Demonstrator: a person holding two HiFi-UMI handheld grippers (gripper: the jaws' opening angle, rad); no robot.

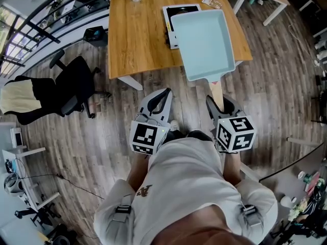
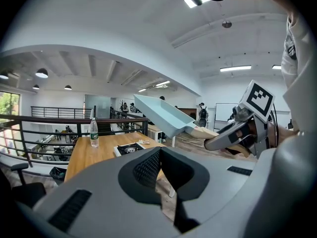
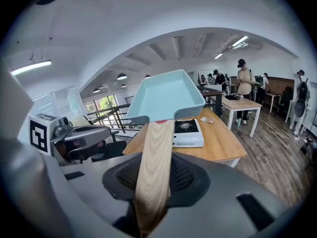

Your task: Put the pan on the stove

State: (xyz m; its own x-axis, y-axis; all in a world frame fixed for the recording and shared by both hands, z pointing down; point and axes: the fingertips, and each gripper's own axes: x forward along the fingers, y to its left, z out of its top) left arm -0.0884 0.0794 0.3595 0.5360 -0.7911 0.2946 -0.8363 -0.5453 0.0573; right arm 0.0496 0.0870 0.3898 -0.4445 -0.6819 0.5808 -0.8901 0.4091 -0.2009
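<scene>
Pale blue rectangular pan (image 3: 166, 95), wooden handle (image 3: 154, 157) pinched in right gripper (image 3: 153, 182), held aloft, presumably to clear far white single-burner stove (image 3: 187, 133); left gripper (image 2: 163, 175) pressed together, empty.

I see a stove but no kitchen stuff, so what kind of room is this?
Probably an open office or workshop, not a kitchen. There's a black office chair, plain wooden tables, and a railing overlooking a lower floor. The stove is just a portable one on a table.

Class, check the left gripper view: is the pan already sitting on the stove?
No: the right gripper holds the pan by its handle in the air, apart from the stove on the table.
</scene>
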